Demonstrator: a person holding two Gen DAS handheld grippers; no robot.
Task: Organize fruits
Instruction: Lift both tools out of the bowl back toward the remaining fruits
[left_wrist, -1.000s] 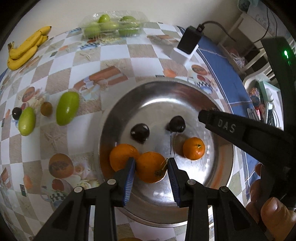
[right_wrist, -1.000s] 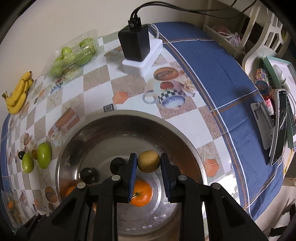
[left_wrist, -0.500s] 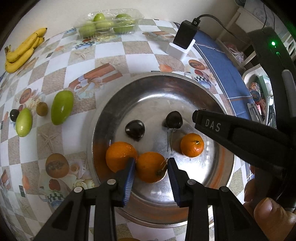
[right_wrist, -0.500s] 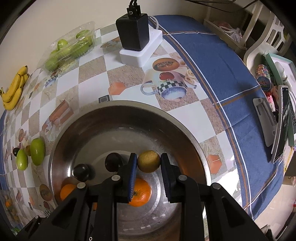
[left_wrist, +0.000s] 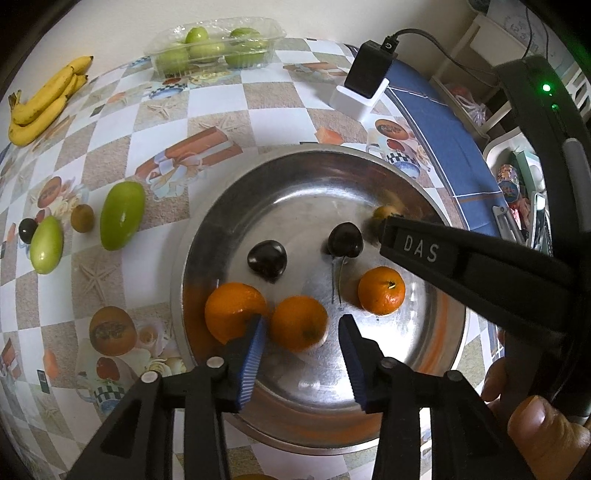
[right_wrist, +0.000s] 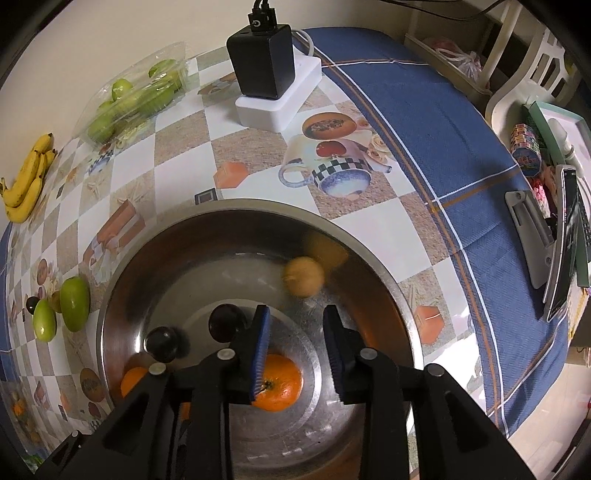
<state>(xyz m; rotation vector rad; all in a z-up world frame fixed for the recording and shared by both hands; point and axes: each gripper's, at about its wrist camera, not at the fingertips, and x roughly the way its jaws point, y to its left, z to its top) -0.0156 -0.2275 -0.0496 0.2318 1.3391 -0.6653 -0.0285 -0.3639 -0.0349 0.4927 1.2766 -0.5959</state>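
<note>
A steel bowl (left_wrist: 436, 206) (right_wrist: 373, 258) holds two dark plums (left_wrist: 267, 260) (left_wrist: 345, 239) and three oranges. My left gripper (left_wrist: 302, 325) hangs over the bowl's near side and its jaws are opening. The blurred orange (left_wrist: 298, 323) sits loose between the fingers, with a gap at the right pad. My right gripper (right_wrist: 296, 314) is opening too, with nothing between its pads. A blurred brown kiwi (right_wrist: 303, 281) (left_wrist: 384, 214) lies just beyond its tips near the bowl's far wall. Another orange (right_wrist: 279, 380) rests under the right fingers.
On the chequered tablecloth left of the bowl lie two green mangoes (left_wrist: 122, 215) (left_wrist: 46, 244), a kiwi (left_wrist: 82, 218) and a dark plum (left_wrist: 27, 229). Bananas (left_wrist: 44, 99) and a clear box of green fruit (left_wrist: 214, 46) sit at the back. A black charger (right_wrist: 262, 61) stands behind the bowl.
Both grippers have opened. The kiwi has left the right jaws and dropped into the bowl. The orange is no longer pinched by the left pads.
</note>
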